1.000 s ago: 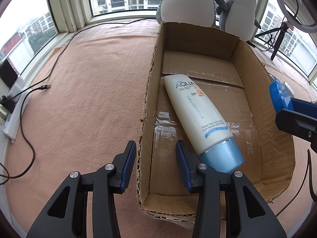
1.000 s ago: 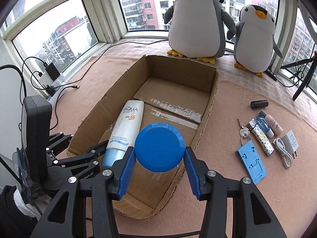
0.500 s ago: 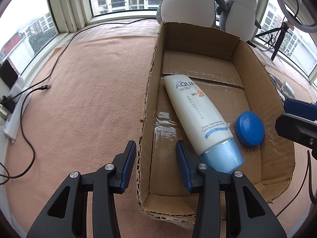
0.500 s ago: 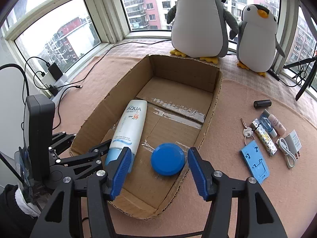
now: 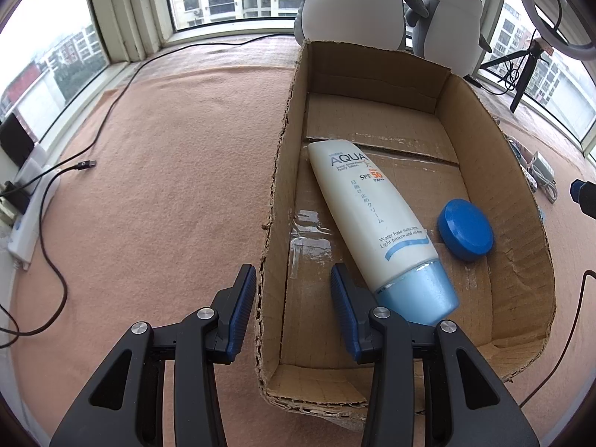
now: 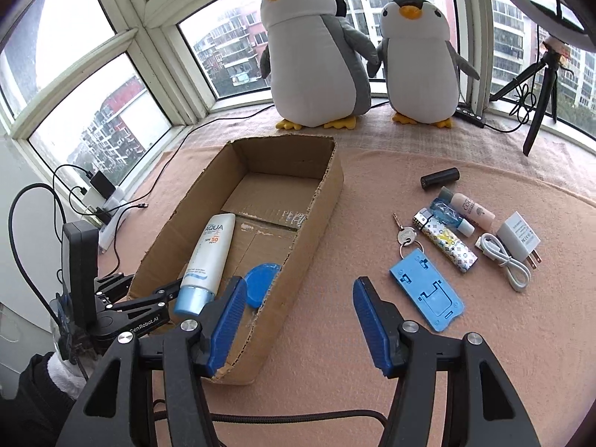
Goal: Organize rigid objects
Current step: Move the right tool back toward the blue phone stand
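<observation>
From your left wrist camera, your left gripper (image 5: 292, 296) stands open with nothing between its ribbed blue pads; the torn left wall of the open brown cardboard box (image 5: 277, 171) rises in the gap between them, one finger outside on the peach felt-covered surface (image 5: 167, 171), the other inside. Within the box lies a smooth white sunscreen tube with a pale blue cap (image 5: 376, 223), slanted, its cap toward the near end and close to your inner finger. Just beside it, toward the right wall, sits the round blue plastic lid (image 5: 465, 229), flat on the corrugated floor, which carries glossy strips of clear tape. A black cable (image 5: 111, 111) trails across the felt toward the window edge on the left. Two grey-and-white plush penguins (image 5: 354, 0) stand beyond the far end of the box.

From your right wrist camera, your right gripper (image 6: 300, 316) is spread wide and empty, above the felt just outside the box's right wall; that wall partly hides the lid. To the right, well apart from the box, lie a flat blue plastic phone stand (image 6: 428, 290), a key on a ring (image 6: 406, 236), a patterned lighter (image 6: 447, 242), a small blue-capped bottle (image 6: 450, 216), a pink tube (image 6: 471, 210), a black cylinder (image 6: 439, 178) and a white charger with coiled cable (image 6: 516, 242). A black tripod (image 6: 536, 89) stands at the far right edge.
</observation>
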